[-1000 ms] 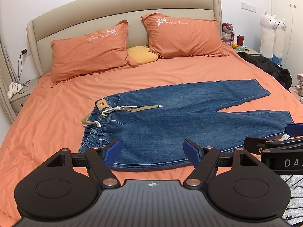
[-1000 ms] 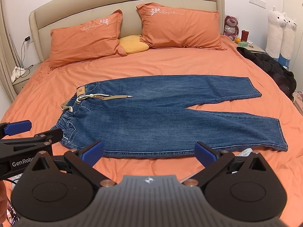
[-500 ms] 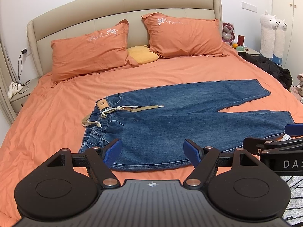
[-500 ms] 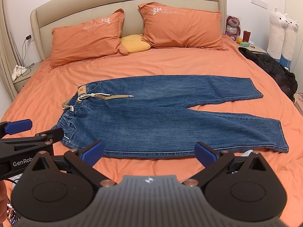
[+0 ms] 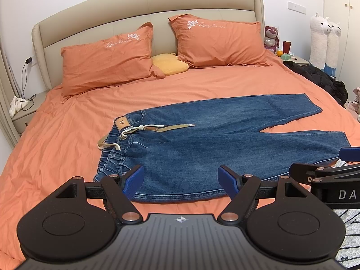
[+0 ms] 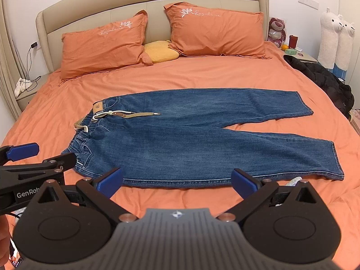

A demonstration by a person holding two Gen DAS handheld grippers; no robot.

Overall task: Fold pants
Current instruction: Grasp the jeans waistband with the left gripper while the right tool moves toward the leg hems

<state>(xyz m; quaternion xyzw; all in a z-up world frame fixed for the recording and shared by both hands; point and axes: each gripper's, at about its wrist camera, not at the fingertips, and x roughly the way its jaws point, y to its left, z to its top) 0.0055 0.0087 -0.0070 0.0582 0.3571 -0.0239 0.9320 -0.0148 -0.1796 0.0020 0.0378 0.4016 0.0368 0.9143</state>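
1 pr jeans (image 6: pixel 191 135) flat on bed (image 6: pixel 56 121), long axis left-right, waistband left, 2 legs splayed right. Near hem just ahead of both tongs: left tongs (image 5: pixel 181 180) by waist end, right tongs (image 6: pixel 177 180) mid-leg, both spread, empty. Beyond jeans: 2 orange pillows (image 6: pixel 216 31), 1 yellow cushion (image 6: pixel 160 54)

Blue jeans (image 5: pixel 216 141) lie flat across the orange bedsheet (image 5: pixel 56 139), waistband toward the left of the frame and legs running right. The left gripper (image 5: pixel 181 178) hangs over their near hem with its blue fingers (image 5: pixel 133 181) spread wide, while the right gripper (image 5: pixel 326 168) pokes in at the right edge.
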